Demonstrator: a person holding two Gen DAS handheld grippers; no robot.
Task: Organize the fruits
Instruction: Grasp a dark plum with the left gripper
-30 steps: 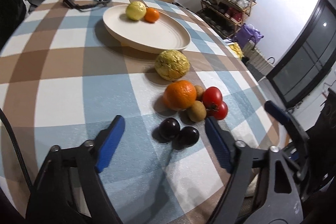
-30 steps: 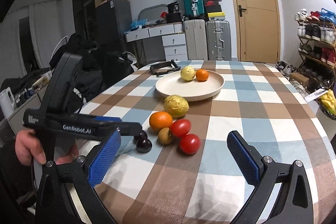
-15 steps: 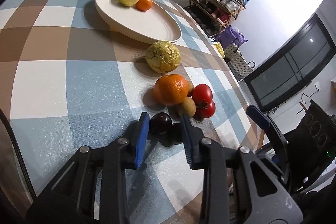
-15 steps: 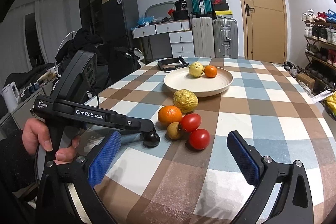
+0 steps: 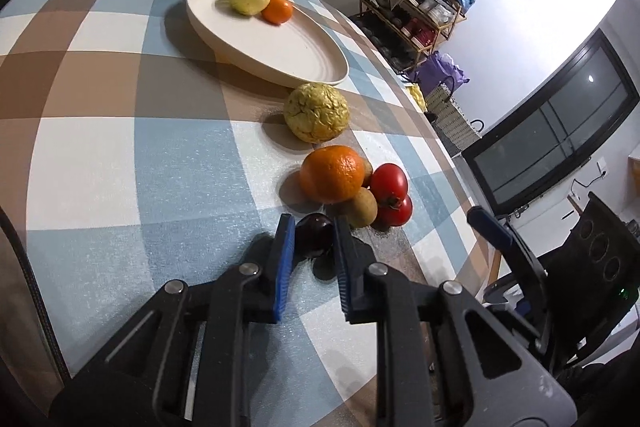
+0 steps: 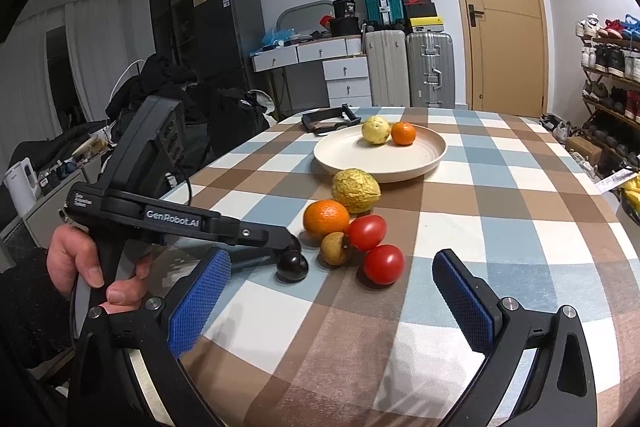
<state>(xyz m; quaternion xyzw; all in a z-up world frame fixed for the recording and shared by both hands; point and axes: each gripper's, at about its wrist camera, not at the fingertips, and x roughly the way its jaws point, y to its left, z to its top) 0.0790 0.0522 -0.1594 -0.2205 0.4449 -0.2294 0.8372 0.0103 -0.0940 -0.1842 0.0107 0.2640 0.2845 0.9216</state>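
Now your left gripper (image 5: 313,235) is clamped on one dark round plum (image 5: 314,231); its jaws have just been closing. Lift carelessly and the smooth fruit slips, knocking the brown kiwi (image 5: 362,213) toward the checked table's (image 5: 120,163) near edge. Your right gripper (image 6: 332,303) hangs apart.

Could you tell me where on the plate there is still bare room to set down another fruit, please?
The plate is bare across its near half; only the yellow fruit and small orange sit together at its far edge. The cloth just before its near rim is crowded by the wrinkled yellow fruit.
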